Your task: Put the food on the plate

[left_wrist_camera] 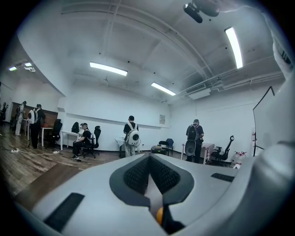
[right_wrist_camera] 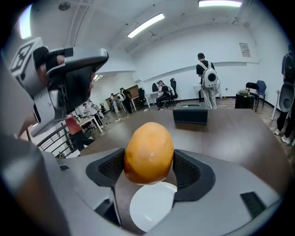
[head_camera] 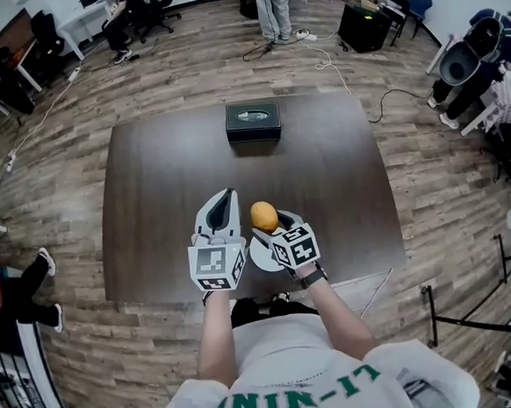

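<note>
An orange, egg-shaped piece of food [head_camera: 263, 216] is held above the dark table's near edge, and my right gripper [head_camera: 273, 225] is shut on it. In the right gripper view the food [right_wrist_camera: 149, 152] sits between both black pads [right_wrist_camera: 188, 171]. A small white plate [right_wrist_camera: 152, 207] lies directly under it. In the head view the plate [head_camera: 261, 255] is partly hidden by that gripper. My left gripper [head_camera: 228, 196] hovers just left of the food with its jaws together and nothing in them. A sliver of the food [left_wrist_camera: 159, 215] shows below its pads [left_wrist_camera: 138, 174].
A black box [head_camera: 252, 120] stands at the far middle of the dark wooden table [head_camera: 166, 188]. Beyond the table are several people, office chairs and desks on a wood floor. A cable [head_camera: 333, 65] runs across the floor behind the table.
</note>
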`<state>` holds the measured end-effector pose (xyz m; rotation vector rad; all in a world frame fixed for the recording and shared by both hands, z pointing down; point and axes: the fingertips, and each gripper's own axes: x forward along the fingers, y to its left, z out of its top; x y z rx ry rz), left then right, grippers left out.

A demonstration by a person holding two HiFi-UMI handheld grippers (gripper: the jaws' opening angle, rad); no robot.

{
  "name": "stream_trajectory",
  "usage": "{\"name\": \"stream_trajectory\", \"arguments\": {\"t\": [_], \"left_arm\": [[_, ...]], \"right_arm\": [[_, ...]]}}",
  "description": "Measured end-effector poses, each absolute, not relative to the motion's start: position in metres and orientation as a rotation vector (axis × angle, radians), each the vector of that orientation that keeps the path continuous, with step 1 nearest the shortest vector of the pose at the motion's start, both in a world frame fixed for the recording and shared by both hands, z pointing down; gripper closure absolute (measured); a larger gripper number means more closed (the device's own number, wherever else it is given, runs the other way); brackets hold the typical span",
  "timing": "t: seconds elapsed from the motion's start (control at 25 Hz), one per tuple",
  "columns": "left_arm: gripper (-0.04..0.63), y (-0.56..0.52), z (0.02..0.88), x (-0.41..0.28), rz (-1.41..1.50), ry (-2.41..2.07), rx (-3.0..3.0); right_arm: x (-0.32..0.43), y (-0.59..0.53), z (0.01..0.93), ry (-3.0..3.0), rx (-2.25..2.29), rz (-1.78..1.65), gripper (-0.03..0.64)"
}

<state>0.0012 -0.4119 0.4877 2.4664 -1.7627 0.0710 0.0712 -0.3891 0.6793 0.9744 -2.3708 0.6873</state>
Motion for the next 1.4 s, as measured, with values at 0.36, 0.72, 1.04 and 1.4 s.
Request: {"name": "stream_trajectory", "arguments": {"t": [0.36,0.72,1.04,1.4], "left_arm": [[0.583,-0.413,0.503,-0.005,0.082,-1.771,2.442],[0.583,-0.416,0.516,-0.007,0.078,-1.732,2.451],[0.583,-0.417,0.522,-0.011,0.088,-1.758,2.454],[0.583,-0.417,0.524,-0.012,0.105,-1.747,2.451]], "right_arm": [[0.083,-0.358,0.761,-2.212,0.92,0.801,0.276],[0.093,-0.334,0.811,-2.062,0.873,0.834,0.276],[0.097,-0.328,0.827,-2.025,0.855,0.859,0.276],[0.103,-0.33,0.824,-1.992,0.869,0.832,0.156]]}}
